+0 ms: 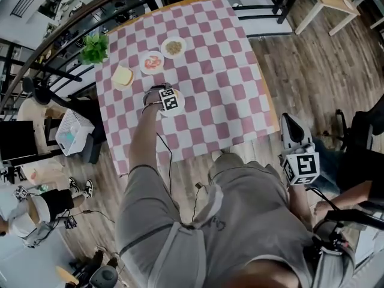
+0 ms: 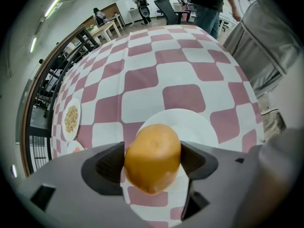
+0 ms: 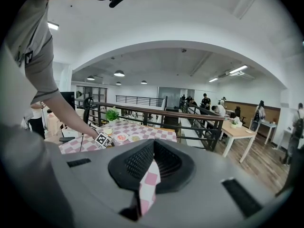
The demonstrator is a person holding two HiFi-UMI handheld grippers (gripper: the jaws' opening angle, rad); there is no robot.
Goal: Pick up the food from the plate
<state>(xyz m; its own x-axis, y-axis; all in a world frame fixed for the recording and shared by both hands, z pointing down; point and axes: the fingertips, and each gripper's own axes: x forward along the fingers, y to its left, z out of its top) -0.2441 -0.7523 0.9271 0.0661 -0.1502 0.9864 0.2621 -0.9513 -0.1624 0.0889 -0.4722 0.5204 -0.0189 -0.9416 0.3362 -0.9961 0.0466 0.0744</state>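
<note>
The left gripper [image 2: 152, 162] is clenched on one round orange-brown bun [image 2: 153, 151] over a white plate [image 2: 202, 127], while the right gripper [image 3: 152, 167] hangs at the person's side with its jaws closed on nothing. Past that plate lie three more servings: a yellow slice [image 1: 122, 75], a red-topped dish [image 1: 152, 62] and a grainy dish [image 1: 173, 47], with one potted plant [image 1: 94, 47] at the far corner. All sit on a pink-and-white checked tablecloth [image 1: 222, 71], beside a dark railing [image 1: 72, 26] and above a wooden floor [image 1: 312, 71].

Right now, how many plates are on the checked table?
4: grain plate, red-food plate, toast plate, and the near plate under the bun that the left gripper holds. None looks hidden.
</note>
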